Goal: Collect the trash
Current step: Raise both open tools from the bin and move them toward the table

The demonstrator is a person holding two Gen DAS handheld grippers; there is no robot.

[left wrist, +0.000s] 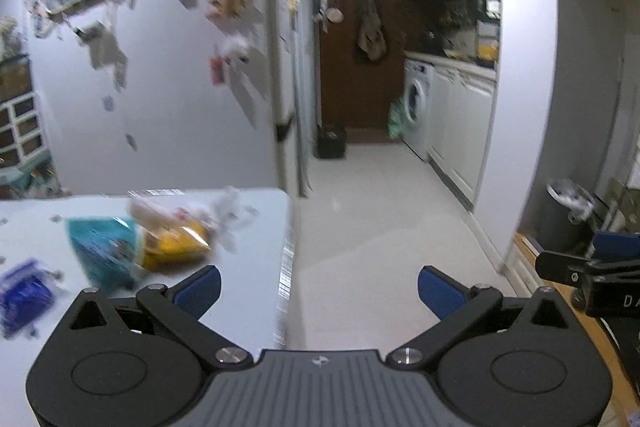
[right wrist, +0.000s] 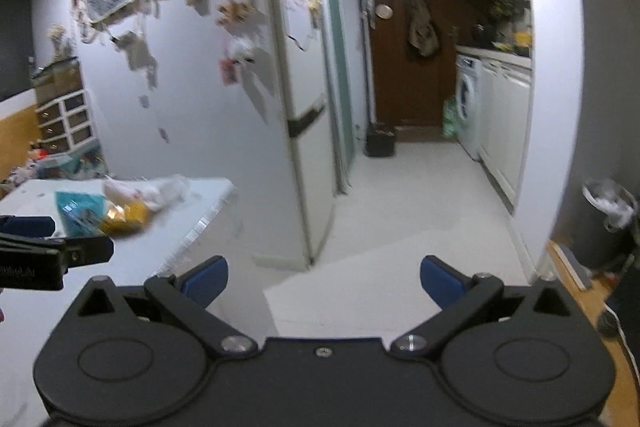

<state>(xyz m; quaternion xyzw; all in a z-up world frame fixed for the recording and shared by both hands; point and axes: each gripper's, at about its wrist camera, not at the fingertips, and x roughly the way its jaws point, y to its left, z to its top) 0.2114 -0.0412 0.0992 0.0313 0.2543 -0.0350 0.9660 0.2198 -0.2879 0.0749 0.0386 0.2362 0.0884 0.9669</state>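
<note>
Trash, loose lot: on the white table, near its right edge.
- Teal packet: flat printed pouch, lying beside and apparently touching the yellow one. Judged light, thin and crinkly; likely slippery if taken flat, so a raised edge or corner is the better hold.
- Yellow wrapper: crumpled, glossy. Judged light and soft; a pinch on a fold should carry it.
- White crumpled wrappers: bunched behind the yellow wrapper, blurred; clear film or paper, cannot tell which. Judged weightless and collapsing under grip.
- Blue packet: apart from the cluster, toward the table's left; blurred, contents unknown.
- Small scraps scattered on the tabletop; too small to identify.

Tongs:
- Left tongs: spread wide, holding nothing, poised over the table's right edge, short of the cluster.
- Right tongs: spread wide, holding nothing, over the floor, well apart from the trash.

Containers:
- Grey bin: round, on the floor by the right-hand wall, well apart from the table; white crumpled material already showing at its rim. Judged the likely destination.
- Black crate: by the brown door; contents not discernible.
</note>
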